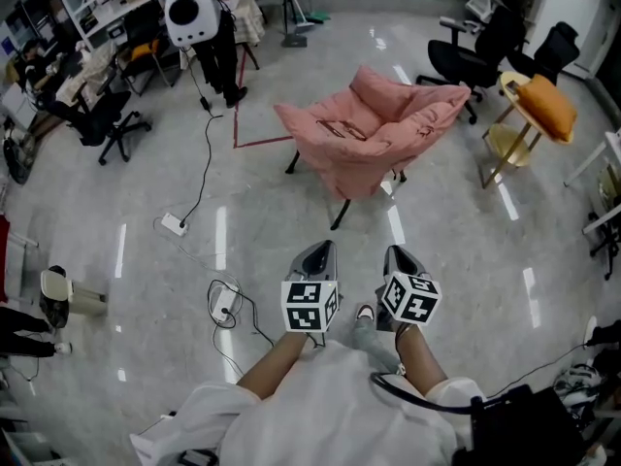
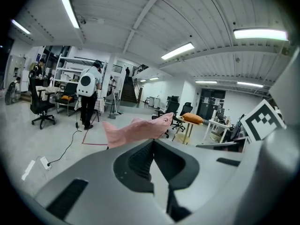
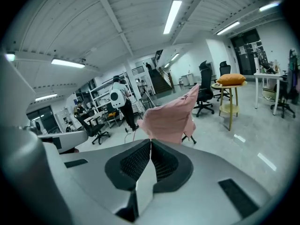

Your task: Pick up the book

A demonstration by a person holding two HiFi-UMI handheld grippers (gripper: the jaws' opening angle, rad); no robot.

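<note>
A pink fabric armchair (image 1: 364, 134) stands on the shiny floor ahead of me. A flat shape with dark edges (image 1: 342, 129) lies on its seat; I cannot tell whether it is the book. The chair also shows in the left gripper view as the pink chair (image 2: 136, 130) and in the right gripper view as the pink chair (image 3: 171, 118), with no book visible there. My left gripper (image 1: 318, 258) and right gripper (image 1: 400, 258) are side by side, low and in front of my body, well short of the chair. Both are shut and empty: left gripper (image 2: 153, 140), right gripper (image 3: 150, 140).
A power strip (image 1: 175, 224) with a cable lies on the floor to the left, and another cable coil (image 1: 225, 304) near my feet. A person with a white backpack (image 1: 194, 13) stands far left. Black office chairs (image 1: 475, 51) and a yellow side table (image 1: 529, 105) stand right.
</note>
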